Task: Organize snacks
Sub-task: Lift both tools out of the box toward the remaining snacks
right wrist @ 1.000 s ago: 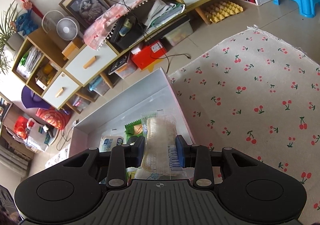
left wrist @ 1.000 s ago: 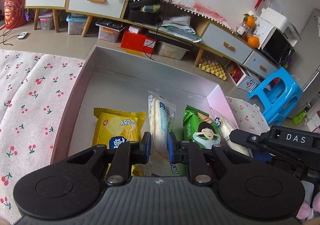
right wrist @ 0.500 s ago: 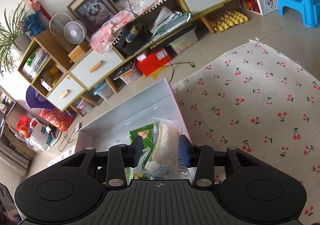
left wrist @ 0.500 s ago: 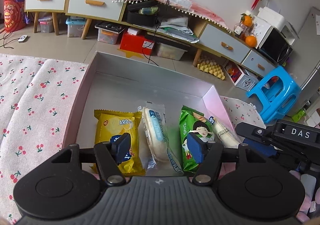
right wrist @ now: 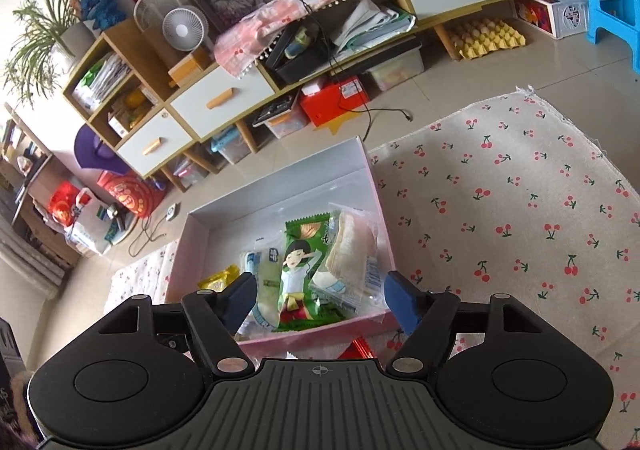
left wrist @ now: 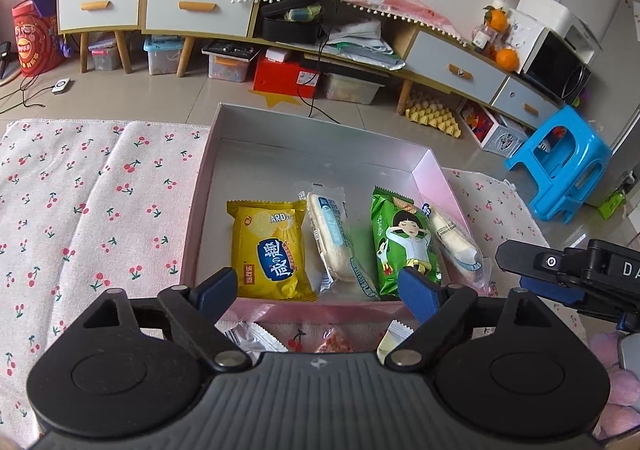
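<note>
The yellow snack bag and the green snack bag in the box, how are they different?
The yellow snack bag shows chips and a blue round label; the green snack bag shows a cartoon child with hands behind the head. The yellow one is wider and squarer; the green one is longer and narrower. The yellow one lies nearest the left wall of the box; the green one lies further right, beside a clear-wrapped pastry. Both lie flat in the box, untouched.

Box point(left wrist: 434, 169) far half bare; snack packets point(left wrist: 272, 250) crowd near half.
</note>
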### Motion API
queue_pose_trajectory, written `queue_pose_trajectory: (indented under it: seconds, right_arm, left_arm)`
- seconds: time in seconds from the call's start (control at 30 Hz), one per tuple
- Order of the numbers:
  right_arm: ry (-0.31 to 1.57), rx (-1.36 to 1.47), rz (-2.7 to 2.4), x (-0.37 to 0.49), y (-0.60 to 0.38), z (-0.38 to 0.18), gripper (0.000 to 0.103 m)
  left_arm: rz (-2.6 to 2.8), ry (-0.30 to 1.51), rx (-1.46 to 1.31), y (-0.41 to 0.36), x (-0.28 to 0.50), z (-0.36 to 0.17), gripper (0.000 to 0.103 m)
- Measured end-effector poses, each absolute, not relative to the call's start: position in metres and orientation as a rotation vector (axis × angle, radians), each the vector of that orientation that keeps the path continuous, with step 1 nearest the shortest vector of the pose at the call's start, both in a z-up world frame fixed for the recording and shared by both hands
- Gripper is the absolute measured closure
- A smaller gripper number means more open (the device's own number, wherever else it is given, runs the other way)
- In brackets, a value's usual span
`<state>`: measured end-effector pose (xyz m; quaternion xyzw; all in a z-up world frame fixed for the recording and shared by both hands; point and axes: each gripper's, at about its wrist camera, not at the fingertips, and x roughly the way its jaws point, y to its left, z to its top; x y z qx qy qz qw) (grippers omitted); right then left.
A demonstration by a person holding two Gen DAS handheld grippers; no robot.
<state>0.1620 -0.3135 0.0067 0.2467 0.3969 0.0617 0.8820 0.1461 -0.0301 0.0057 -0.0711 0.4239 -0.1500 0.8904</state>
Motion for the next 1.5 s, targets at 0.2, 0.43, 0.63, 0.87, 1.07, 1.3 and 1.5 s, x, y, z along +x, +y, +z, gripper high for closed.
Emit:
queue_pose_trajectory:
  seconds: [0.2, 0.43, 0.63, 0.87, 1.07, 1.3, 1.5]
  right_arm:
    - [0.863, 0.451, 0.132, 0.145, -0.314, 0.011, 0.021]
    - [0.904, 0.427, 0.109, 0.130, -0.319, 0.010, 0.021]
    - [0.911, 0.411, 0.074, 0.120, -0.325, 0.008, 0.019]
    - [0.943, 0.380, 0.062, 0.113, -0.320, -0.002, 0.011]
    - [1.000, 0.360, 0.097, 0.111, -0.299, -0.013, 0.011]
    - [1.039, 0.328, 0.107, 0.118, -0.271, -0.022, 0.011]
    - [1.110, 0.431, 0.056, 0.136, -0.257, -0.037, 0.011]
  left_arm:
    - [-0.272, 0.908, -0.069, -0.023, 0.137, 0.013, 0.002]
    - [-0.230, 0.909, -0.002, -0.009, 0.122, 0.017, 0.001]
    - [-0.188, 0.862, 0.043, 0.008, 0.109, 0.008, 0.001]
    - [-0.200, 0.838, 0.091, 0.022, 0.101, 0.002, 0.001]
    - [-0.214, 0.803, 0.197, 0.029, 0.094, -0.012, 0.001]
    - [-0.218, 0.831, 0.189, 0.048, 0.101, -0.022, 0.002]
    - [-0.261, 0.865, 0.155, 0.056, 0.108, -0.027, 0.004]
